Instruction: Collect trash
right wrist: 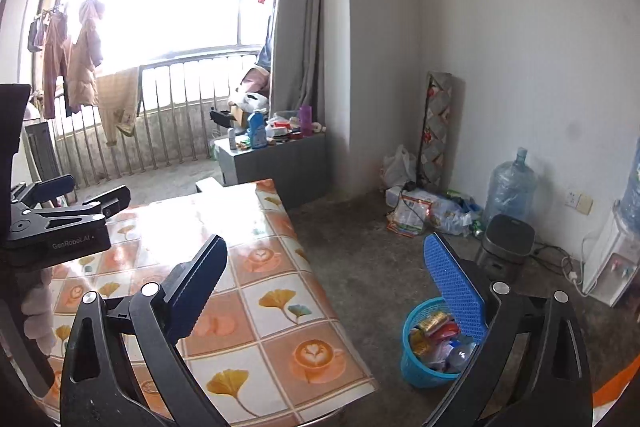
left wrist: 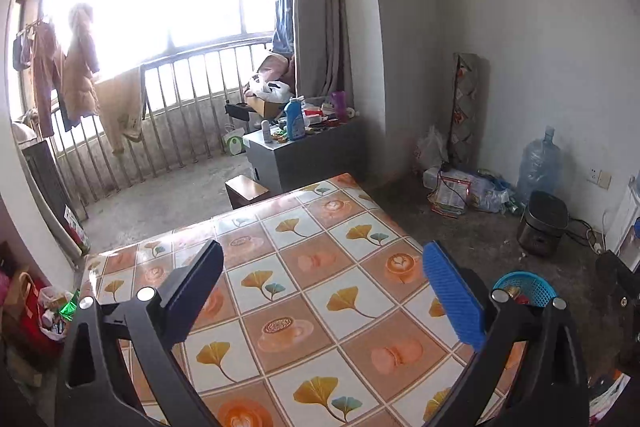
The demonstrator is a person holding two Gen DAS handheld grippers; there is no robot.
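A blue plastic basket (right wrist: 420,359) stands on the floor right of the table, filled with wrappers and a crushed bottle (right wrist: 440,339). It also shows in the left wrist view (left wrist: 532,287), partly hidden behind my finger. My left gripper (left wrist: 324,291) is open and empty above the patterned table (left wrist: 312,267). My right gripper (right wrist: 328,291) is open and empty, over the table's right edge (right wrist: 320,291) and above the basket. The left gripper also shows in the right wrist view (right wrist: 76,203), open, at the left.
A dark rice cooker (right wrist: 506,243), a water jug (right wrist: 510,187) and a pile of bags (right wrist: 432,207) sit on the floor by the right wall. A grey cabinet (right wrist: 280,159) with bottles stands behind the table. A bag of clutter (left wrist: 44,315) lies left of the table.
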